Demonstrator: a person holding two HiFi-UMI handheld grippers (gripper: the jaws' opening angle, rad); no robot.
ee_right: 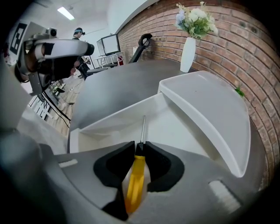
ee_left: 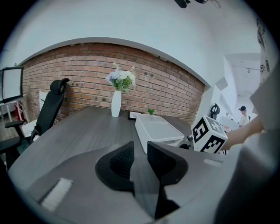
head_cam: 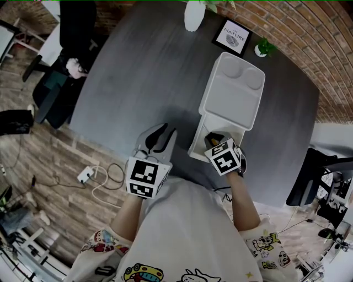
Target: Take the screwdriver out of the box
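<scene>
A white box stands open on the dark grey table, its lid folded back away from me. Inside it lies a screwdriver with a yellow handle, a black collar and a thin metal shaft. My right gripper points steeply down into the box and is shut on the screwdriver at its collar. In the head view the right gripper covers most of the tool. My left gripper hovers over the table left of the box. Its jaws stand slightly open with nothing between them.
A white vase of flowers, a framed sign and a small green plant stand at the table's far edge. A black office chair is at the left. A power strip with cables lies on the floor.
</scene>
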